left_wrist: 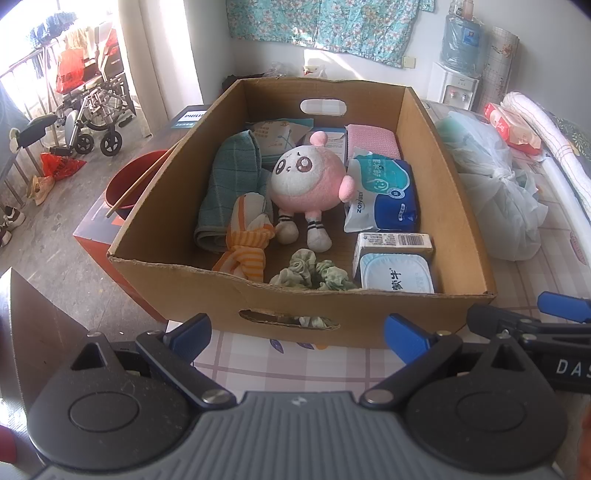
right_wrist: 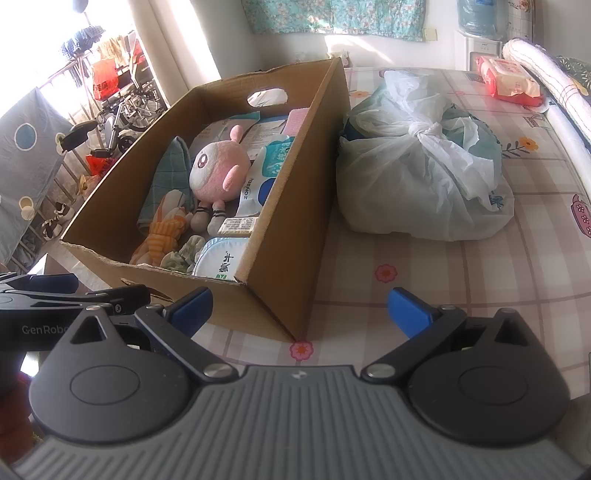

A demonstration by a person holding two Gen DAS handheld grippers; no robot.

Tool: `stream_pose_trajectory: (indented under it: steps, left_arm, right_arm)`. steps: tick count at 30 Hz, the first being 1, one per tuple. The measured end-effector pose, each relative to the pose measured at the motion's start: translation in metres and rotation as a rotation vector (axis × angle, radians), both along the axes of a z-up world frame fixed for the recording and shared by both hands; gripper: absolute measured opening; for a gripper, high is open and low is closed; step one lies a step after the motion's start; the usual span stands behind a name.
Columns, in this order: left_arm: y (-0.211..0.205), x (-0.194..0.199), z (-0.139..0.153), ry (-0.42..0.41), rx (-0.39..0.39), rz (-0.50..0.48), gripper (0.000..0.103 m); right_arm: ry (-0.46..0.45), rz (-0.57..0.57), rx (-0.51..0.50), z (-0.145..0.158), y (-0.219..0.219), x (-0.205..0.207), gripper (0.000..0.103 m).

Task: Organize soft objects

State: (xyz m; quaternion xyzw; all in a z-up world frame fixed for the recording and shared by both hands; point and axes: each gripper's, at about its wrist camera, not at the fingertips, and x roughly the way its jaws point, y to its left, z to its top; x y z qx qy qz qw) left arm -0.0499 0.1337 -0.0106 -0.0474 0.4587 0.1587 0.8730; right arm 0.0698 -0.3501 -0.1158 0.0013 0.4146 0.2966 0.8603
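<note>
- Left gripper [left_wrist: 297,334] and right gripper [right_wrist: 299,314]: fingers wide apart, holding nothing.
- Plush [left_wrist: 308,177] sits in box [left_wrist: 258,295], ahead of left fingers.
- Likely light, squashy; pinch its round body.

From the left wrist we looked forward over our own spread fingers, low and close to the near wall of the cardboard box [left_wrist: 369,310], slightly down into it. From the right wrist we sat further right, facing the box's near right corner [right_wrist: 295,288] and the checked tablecloth [right_wrist: 461,295]. Both views shared the box, the tied plastic bag [right_wrist: 424,166], the floral curtain [left_wrist: 325,22] and the wheelchair [left_wrist: 92,107]. Each view caught the other gripper at its edge.
</note>
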Motion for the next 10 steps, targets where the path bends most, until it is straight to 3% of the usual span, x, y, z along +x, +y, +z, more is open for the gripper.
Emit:
stream_pose_trajectory:
  steps: [10]
  left_arm:
    - [0.0007, -0.0006, 0.0005, 0.001, 0.000, 0.001, 0.101]
  right_arm:
    - [0.003, 0.002, 0.000, -0.0002, 0.0007, 0.0001, 0.102]
